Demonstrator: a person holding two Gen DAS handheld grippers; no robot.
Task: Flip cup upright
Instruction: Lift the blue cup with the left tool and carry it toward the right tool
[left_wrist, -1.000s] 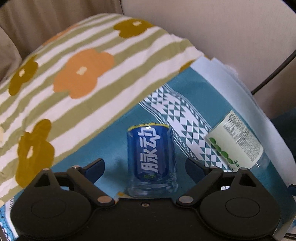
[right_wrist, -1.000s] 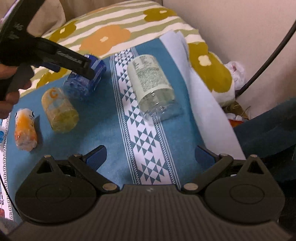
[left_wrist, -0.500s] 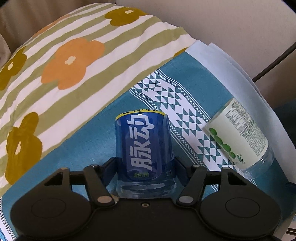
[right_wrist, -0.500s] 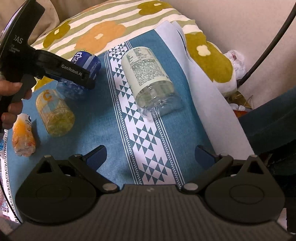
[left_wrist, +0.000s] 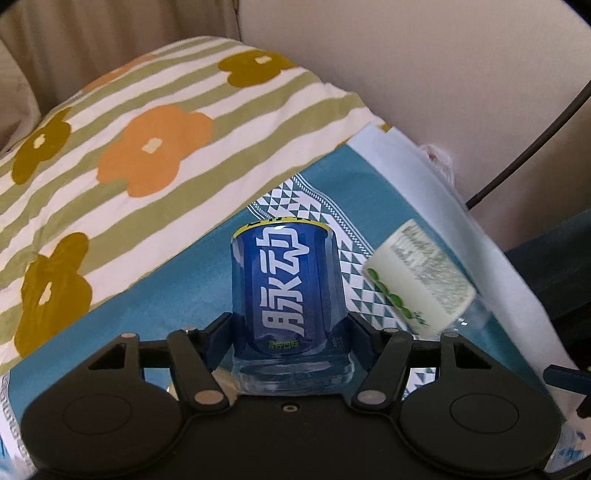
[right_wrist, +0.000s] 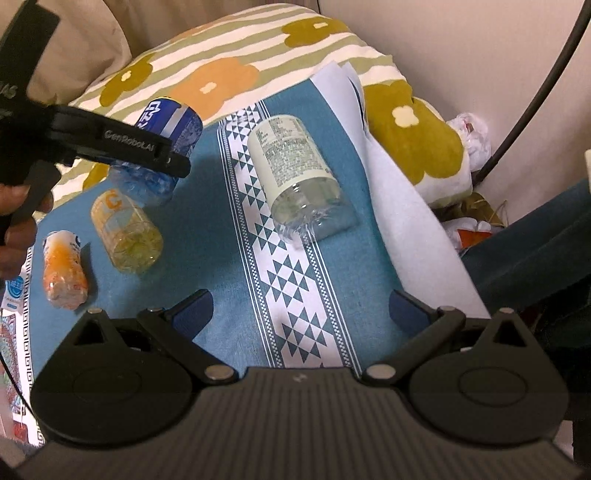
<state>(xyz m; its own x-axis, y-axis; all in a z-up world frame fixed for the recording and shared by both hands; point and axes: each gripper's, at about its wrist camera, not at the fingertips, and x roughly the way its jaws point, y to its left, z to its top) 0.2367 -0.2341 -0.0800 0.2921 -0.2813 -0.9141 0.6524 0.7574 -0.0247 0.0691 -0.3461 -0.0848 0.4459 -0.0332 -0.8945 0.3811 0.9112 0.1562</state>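
Observation:
My left gripper (left_wrist: 289, 334) is shut on the blue cup (left_wrist: 286, 299), a clear cut bottle with a blue label and white characters. It holds the cup near its clear base, lifted and tilted above the blue cloth (left_wrist: 155, 306). The right wrist view shows the same cup (right_wrist: 166, 129) in the left gripper (right_wrist: 173, 162), raised off the cloth. A white-labelled cup (right_wrist: 295, 173) lies on its side on the patterned stripe; it also shows in the left wrist view (left_wrist: 421, 277). My right gripper (right_wrist: 301, 310) is open and empty, near the front of the cloth.
A yellow cup (right_wrist: 125, 229) and an orange cup (right_wrist: 62, 269) lie on their sides at the left of the cloth. A striped flower pillow (left_wrist: 129, 147) lies behind. A wall and a black cable (right_wrist: 532, 96) are at the right.
My left gripper closed on the blue cup and lifted it off the cloth, tilting it. The right gripper stayed open and shifted only slightly.

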